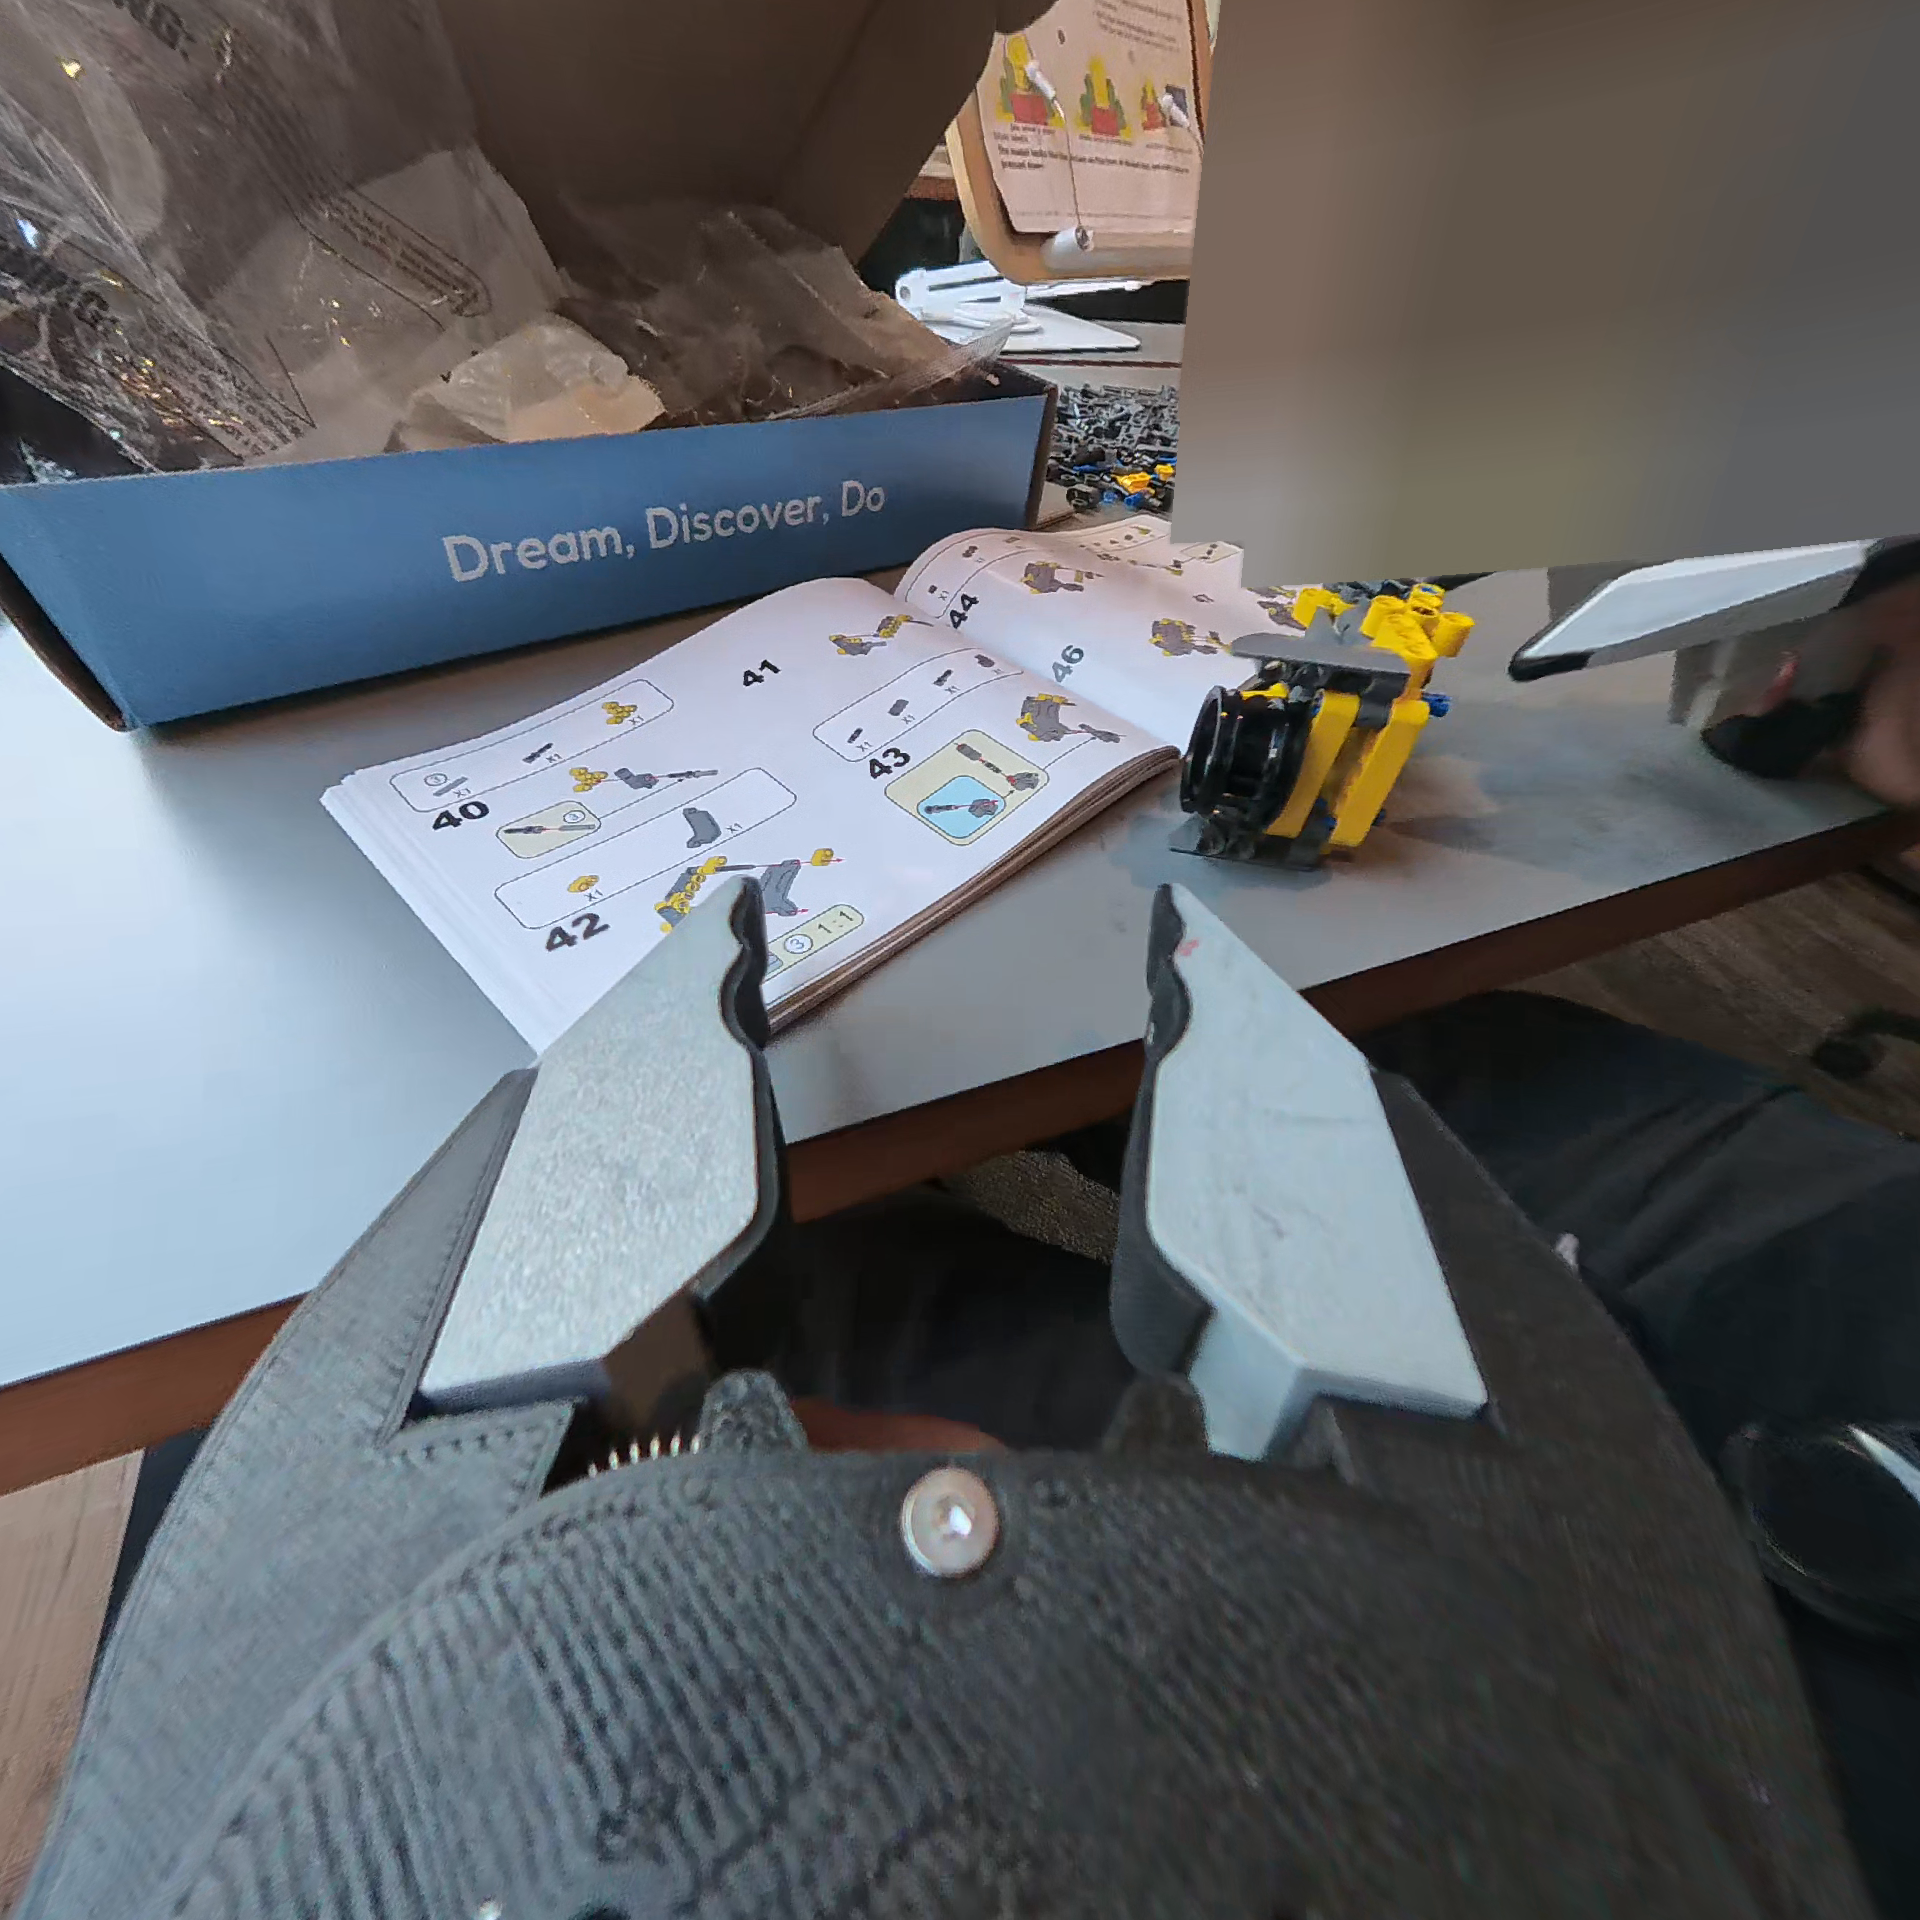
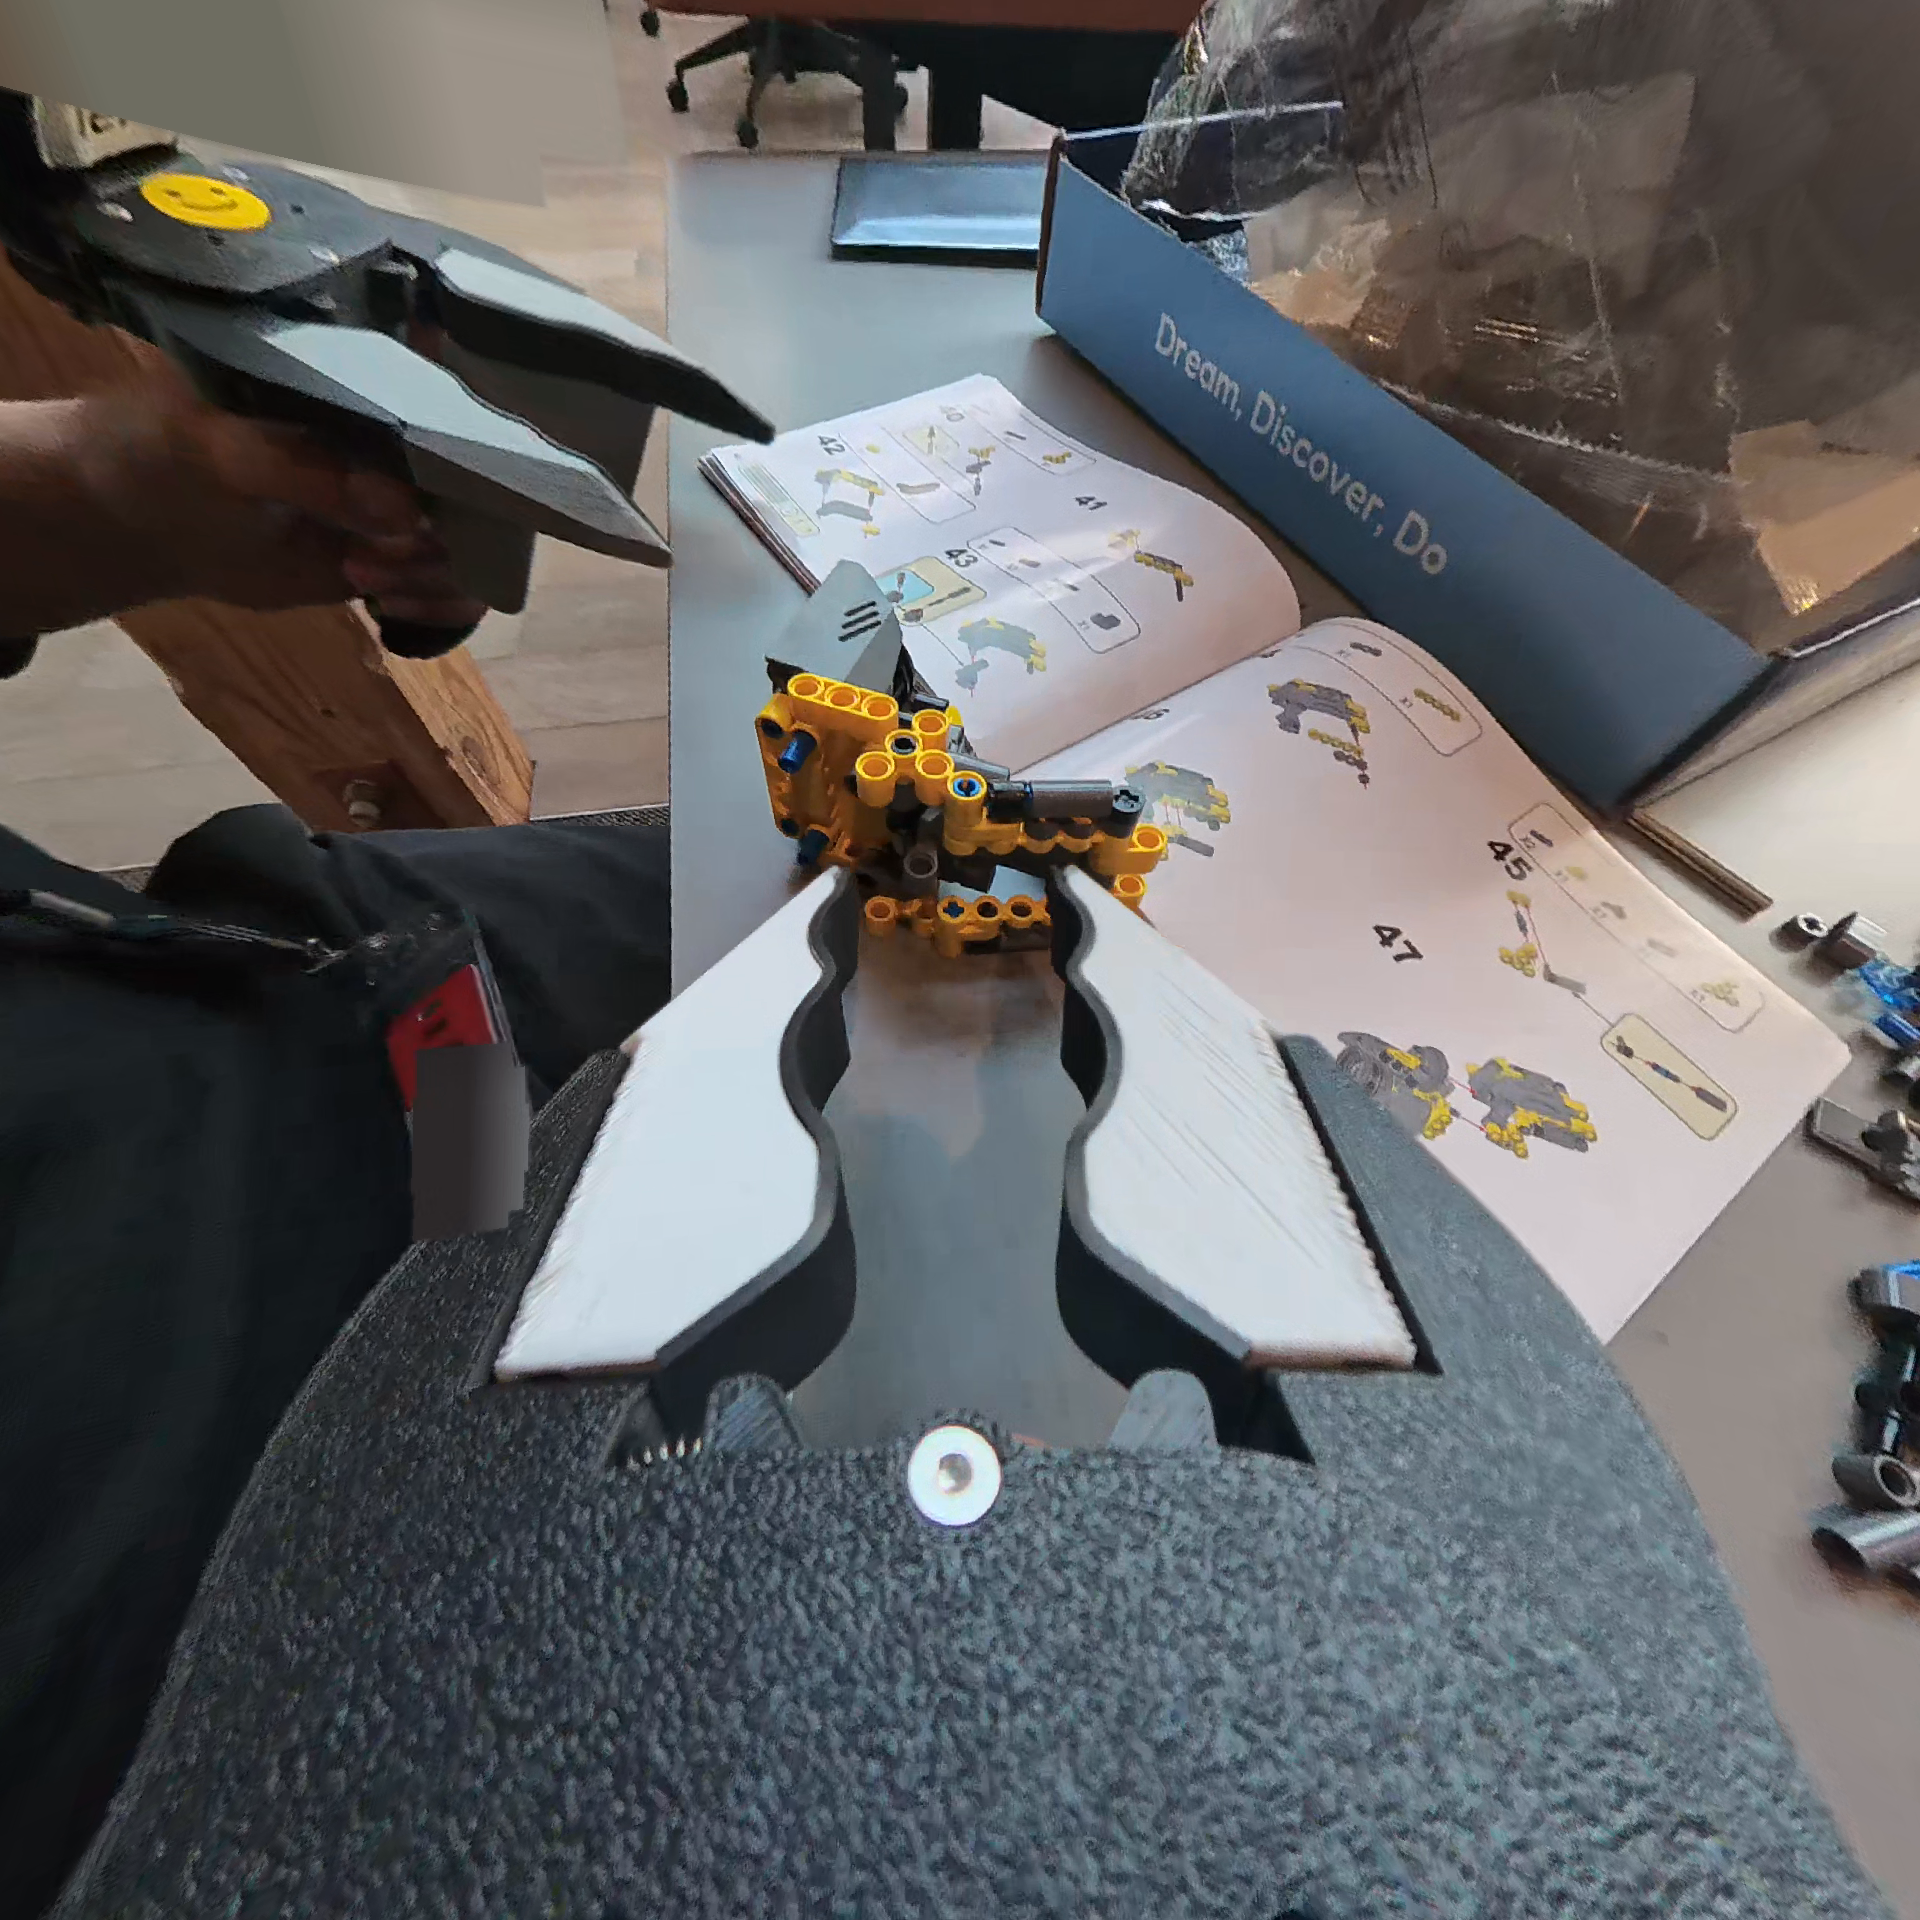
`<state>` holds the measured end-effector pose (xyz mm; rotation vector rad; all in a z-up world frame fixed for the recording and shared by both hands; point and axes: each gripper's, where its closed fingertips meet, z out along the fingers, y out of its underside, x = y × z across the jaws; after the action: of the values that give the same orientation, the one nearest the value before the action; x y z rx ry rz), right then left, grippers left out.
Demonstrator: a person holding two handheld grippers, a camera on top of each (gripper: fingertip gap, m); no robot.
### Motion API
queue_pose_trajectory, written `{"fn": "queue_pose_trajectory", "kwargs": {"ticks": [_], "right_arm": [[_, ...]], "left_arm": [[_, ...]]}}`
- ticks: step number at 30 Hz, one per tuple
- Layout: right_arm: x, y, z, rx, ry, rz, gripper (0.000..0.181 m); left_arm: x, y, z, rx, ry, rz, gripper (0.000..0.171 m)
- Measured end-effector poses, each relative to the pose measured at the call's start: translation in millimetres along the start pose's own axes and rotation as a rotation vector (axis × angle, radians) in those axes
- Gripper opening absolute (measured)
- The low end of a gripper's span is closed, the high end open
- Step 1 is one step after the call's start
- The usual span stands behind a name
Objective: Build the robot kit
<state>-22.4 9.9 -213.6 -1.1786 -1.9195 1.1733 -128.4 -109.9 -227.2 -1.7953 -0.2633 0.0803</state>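
My right gripper (image 2: 948,899) has its two pale, wavy-edged fingers spread apart just above the grey tabletop (image 2: 935,1143), and it holds nothing; the fingertips (image 2: 826,894) reach the near side of a small yellow, black and grey model built from studded plastic beams (image 2: 935,800), with the model's lowest yellow beam sitting between the tips, though I cannot tell whether they touch it. The model stands on the table at the near edge of an open white instruction booklet with printed building diagrams (image 2: 1351,935), its far part overlapping the booklet's fold. Behind the booklet lies a long blue cardboard box with pale lettering on its side (image 2: 1351,488), stuffed with crumpled clear plastic bags (image 2: 1558,260). To the right of the booklet, loose small black, grey and blue plastic parts (image 2: 1881,1455) are scattered on the table. My left gripper (image 1: 951,914) hangs off the near table edge, its grey fingers wide apart and empty, pointing toward the booklet's lower corner, well apart from the model. In the right wrist view it shows at upper left, held by a hand (image 2: 208,499), with a round yellow smiling-face sticker (image 2: 205,200) on its black body.
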Motion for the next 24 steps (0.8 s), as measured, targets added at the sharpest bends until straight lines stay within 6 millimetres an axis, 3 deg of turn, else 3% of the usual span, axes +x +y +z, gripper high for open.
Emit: {"fn": "queue_pose_trajectory", "kwargs": {"ticks": [9,14,24], "right_arm": [[-0.4,-8.1,-4.3,0.056,0.007,-0.019,0.037],[-2.6,-8.6,-5.3,0.061,0.024,-0.051,0.039],[-4.3,-6.8,-3.7,0.045,0.034,-0.074,0.042]], "left_arm": [[-1.5,-1.7,-0.4,0.015,-0.009,-0.021,0.068],[-6.2,8.0,-2.2,-0.076,-0.092,-0.013,0.077],[-1.2,13.7,-6.4,-0.088,-0.119,-0.049,0.076]]}}
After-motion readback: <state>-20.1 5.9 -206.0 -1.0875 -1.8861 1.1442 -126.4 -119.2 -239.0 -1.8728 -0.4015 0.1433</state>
